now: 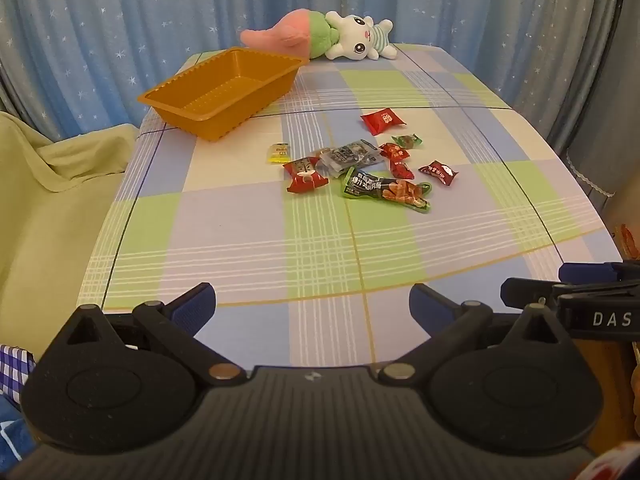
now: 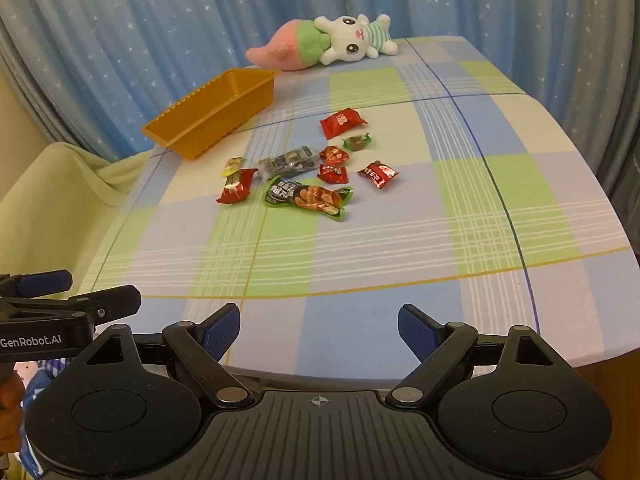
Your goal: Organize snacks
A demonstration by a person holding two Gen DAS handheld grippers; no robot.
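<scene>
Crinkly foil snack packets (image 1: 360, 168) lay heaped mid-table on the checked cloth (image 1: 248, 220), near a ribbed orange plastic tray (image 1: 220, 88). Left gripper (image 1: 312, 308) and right gripper (image 2: 320, 330) both gaped wide, empty.

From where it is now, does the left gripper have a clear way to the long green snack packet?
Probably yes. The left gripper is open and empty over the table's near edge, and only bare tablecloth lies between it and the green packet, the nearest of the pile.
</scene>
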